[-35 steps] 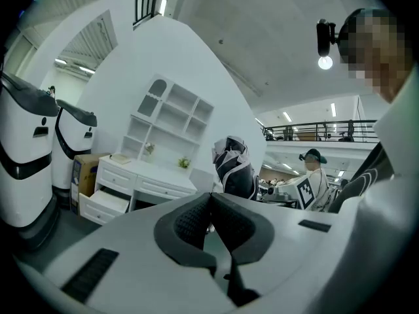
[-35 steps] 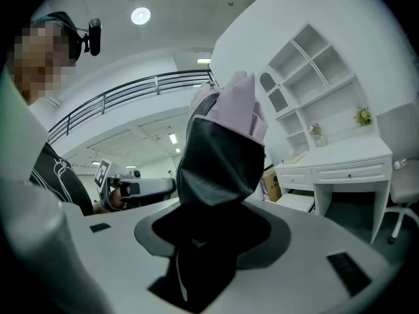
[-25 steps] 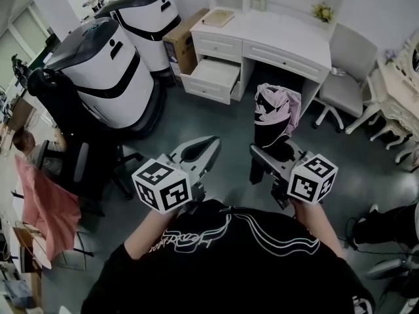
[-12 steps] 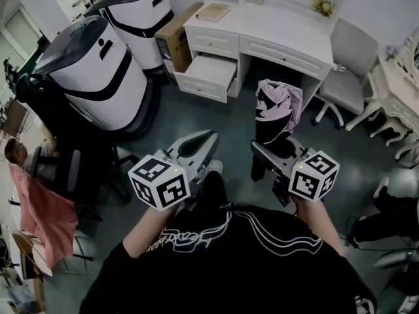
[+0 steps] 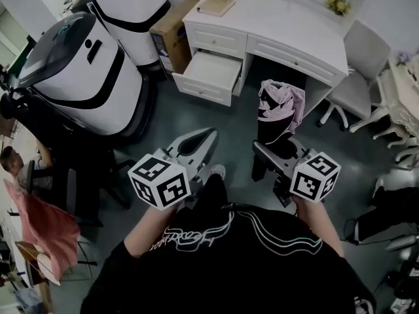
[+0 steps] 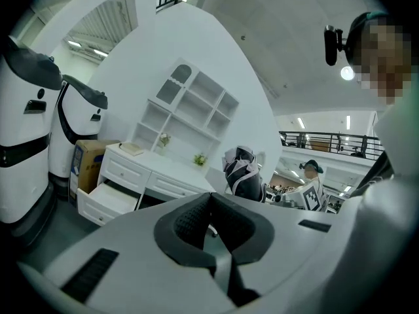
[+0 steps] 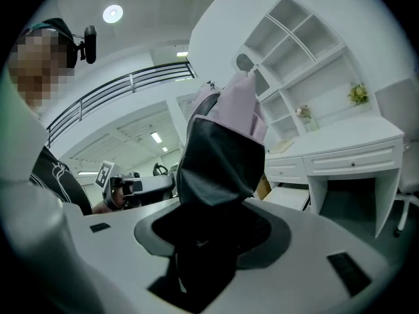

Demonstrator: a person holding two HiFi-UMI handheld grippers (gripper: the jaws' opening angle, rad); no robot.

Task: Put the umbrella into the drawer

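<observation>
A folded black and pink umbrella (image 5: 278,110) stands upright in my right gripper (image 5: 272,150), which is shut on its lower end. In the right gripper view the umbrella (image 7: 222,142) fills the space between the jaws and hides the pads. Beyond both grippers stands a white desk (image 5: 294,28); its left drawer (image 5: 209,74) is pulled open and looks empty. My left gripper (image 5: 204,137) is held level beside the right one, shut with nothing in it. The left gripper view shows the drawer (image 6: 108,198) at lower left and the umbrella (image 6: 243,175) to the right.
Two large white and black machines (image 5: 85,70) stand left of the desk, with a cardboard box (image 5: 171,34) between them and the drawer. A book (image 5: 216,4) lies on the desk top. A white chair (image 5: 357,64) is at the desk's right. Someone sits at far left (image 5: 13,159).
Both grippers have been carried forward toward the desk, the umbrella still held in the right one. A shoe now shows on the floor between the grippers.
</observation>
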